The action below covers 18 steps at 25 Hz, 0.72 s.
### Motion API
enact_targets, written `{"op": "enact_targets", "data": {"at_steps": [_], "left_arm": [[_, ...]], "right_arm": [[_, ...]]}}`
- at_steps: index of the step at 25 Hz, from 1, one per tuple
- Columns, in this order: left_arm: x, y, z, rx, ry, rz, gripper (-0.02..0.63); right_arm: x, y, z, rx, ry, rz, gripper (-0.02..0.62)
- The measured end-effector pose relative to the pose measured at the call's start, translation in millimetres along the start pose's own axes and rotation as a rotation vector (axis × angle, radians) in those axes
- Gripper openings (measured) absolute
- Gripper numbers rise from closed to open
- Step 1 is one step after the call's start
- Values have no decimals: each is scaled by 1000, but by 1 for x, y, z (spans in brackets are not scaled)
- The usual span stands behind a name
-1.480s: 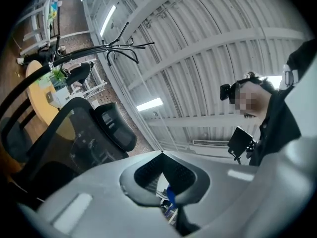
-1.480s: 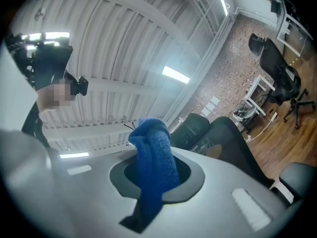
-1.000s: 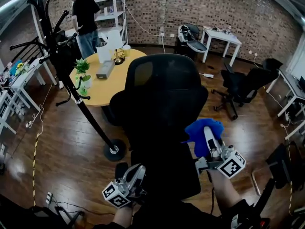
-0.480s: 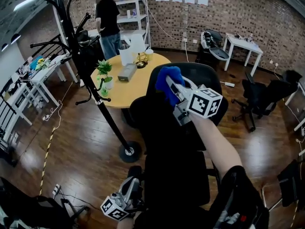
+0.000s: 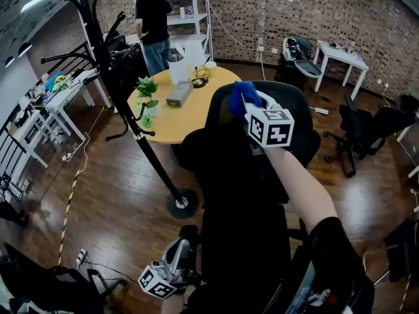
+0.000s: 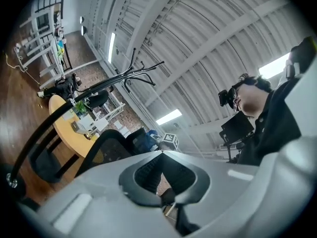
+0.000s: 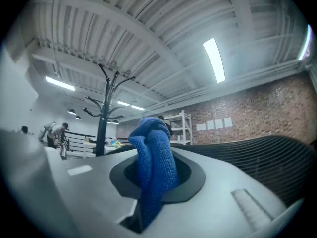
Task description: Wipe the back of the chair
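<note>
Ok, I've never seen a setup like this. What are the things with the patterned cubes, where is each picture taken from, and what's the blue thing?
There is no robot here. A person holds a two-jaw hand tool in each hand, and the marker cubes are part of those tools. The head view comes from a camera on the person's head, looking down. The two gripper views come from cameras riding on each tool, looking along its jaws. The right gripper is shut on a blue cloth, held up at the top of the back of the black office chair. The left gripper hangs low near the seat, jaws together, holding nothing. Beyond the chair are a round yellow table with a potted plant and a black coat stand.
</note>
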<state>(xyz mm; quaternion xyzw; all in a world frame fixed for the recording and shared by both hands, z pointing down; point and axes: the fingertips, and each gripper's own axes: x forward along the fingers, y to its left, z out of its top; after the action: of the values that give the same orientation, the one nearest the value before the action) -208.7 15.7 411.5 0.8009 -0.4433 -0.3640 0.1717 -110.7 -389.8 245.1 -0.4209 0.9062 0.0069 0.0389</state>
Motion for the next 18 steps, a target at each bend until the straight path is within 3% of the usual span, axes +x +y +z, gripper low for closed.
{"op": "enact_targets", "data": {"at_steps": [4,10,15,18], "left_arm": [[28,1,-13,-28,60,-70,-8],[67,-10,-40,-69,142,-180,-8],[77,-19,-49,-80,169,-213,-8],[69,-16,-50,-81,175,-189,-8]], "right_arm": [[-49,-84,7,-48,12,-211,35],[-120,-144,15,-118,9,-324,35],[-137,-156,15,-84,-7,-327,35],[-143,-112,19,-97,-56,-205,35]]}}
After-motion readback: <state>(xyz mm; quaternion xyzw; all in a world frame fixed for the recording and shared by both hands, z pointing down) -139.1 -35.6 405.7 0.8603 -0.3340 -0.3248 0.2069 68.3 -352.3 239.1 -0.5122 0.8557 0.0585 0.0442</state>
